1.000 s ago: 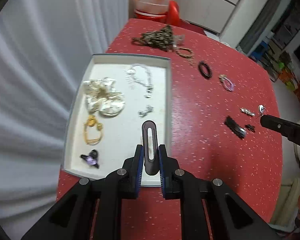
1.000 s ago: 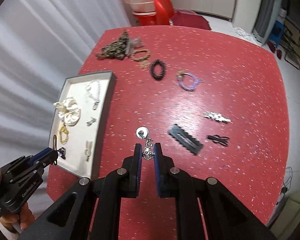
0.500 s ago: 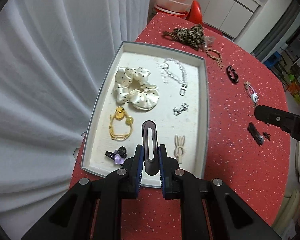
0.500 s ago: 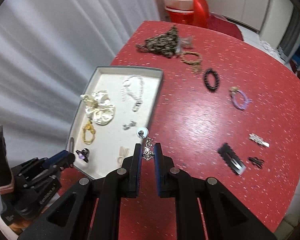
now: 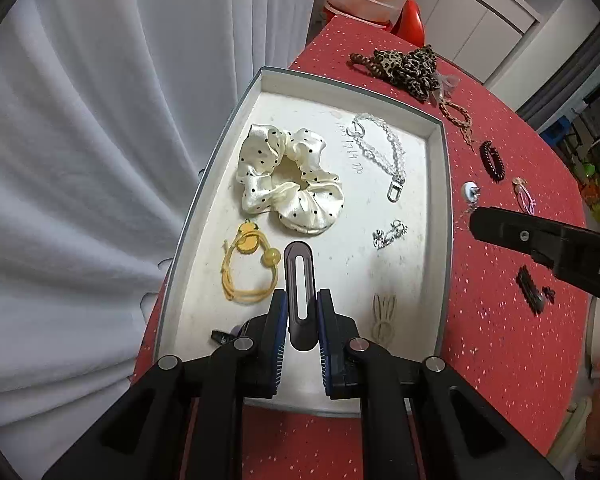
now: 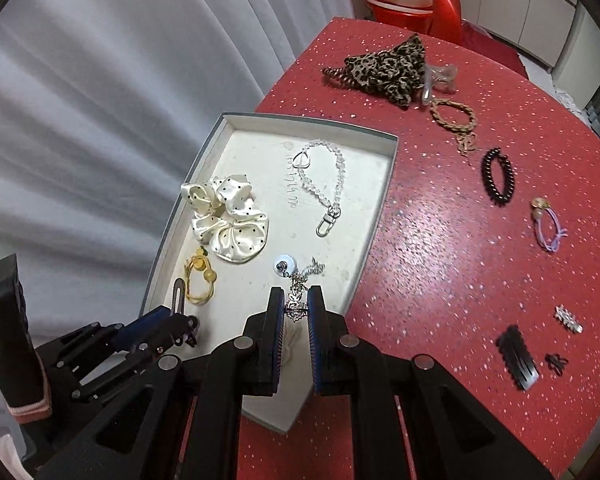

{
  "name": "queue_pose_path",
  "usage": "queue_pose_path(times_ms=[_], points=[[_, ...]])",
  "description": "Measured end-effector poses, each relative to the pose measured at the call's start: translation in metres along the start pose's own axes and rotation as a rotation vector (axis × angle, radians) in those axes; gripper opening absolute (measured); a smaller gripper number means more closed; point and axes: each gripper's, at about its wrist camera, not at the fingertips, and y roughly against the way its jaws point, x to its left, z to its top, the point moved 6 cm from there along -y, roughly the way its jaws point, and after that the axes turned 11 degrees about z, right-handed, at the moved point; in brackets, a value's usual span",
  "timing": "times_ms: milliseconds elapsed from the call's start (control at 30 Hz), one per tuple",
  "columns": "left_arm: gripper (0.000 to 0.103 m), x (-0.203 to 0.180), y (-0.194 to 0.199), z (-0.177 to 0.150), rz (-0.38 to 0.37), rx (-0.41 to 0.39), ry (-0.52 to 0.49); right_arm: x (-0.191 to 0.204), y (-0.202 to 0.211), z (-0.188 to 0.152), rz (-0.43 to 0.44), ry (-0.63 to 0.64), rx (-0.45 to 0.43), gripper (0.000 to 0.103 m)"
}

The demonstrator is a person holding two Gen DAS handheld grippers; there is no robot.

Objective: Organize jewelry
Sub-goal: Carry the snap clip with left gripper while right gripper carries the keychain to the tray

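My left gripper is shut on a dark oblong hair clip and holds it over the near end of the white tray. My right gripper is shut on a silver dangling earring with a white round stud, over the tray's near right part. In the tray lie a polka-dot scrunchie, a crystal bracelet, a yellow hair tie, a silver earring, a beige bunny clip and a purple-black clip, mostly hidden behind my left fingers.
On the red table lie a leopard scrunchie, a braided bracelet, a black coil tie, a purple tie, a black comb clip, a rhinestone clip. White curtain on the left.
Both grippers moved left over the tray, each still holding its item. The right gripper carried the earring from above the red table to above the tray.
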Motion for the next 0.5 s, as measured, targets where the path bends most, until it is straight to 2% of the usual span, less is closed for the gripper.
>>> queue_pose_path(times_ms=[500], points=[[0.016,-0.012,-0.028,0.009,-0.005,0.014,0.003,-0.014,-0.04,0.02,0.018,-0.027,0.036,0.012]])
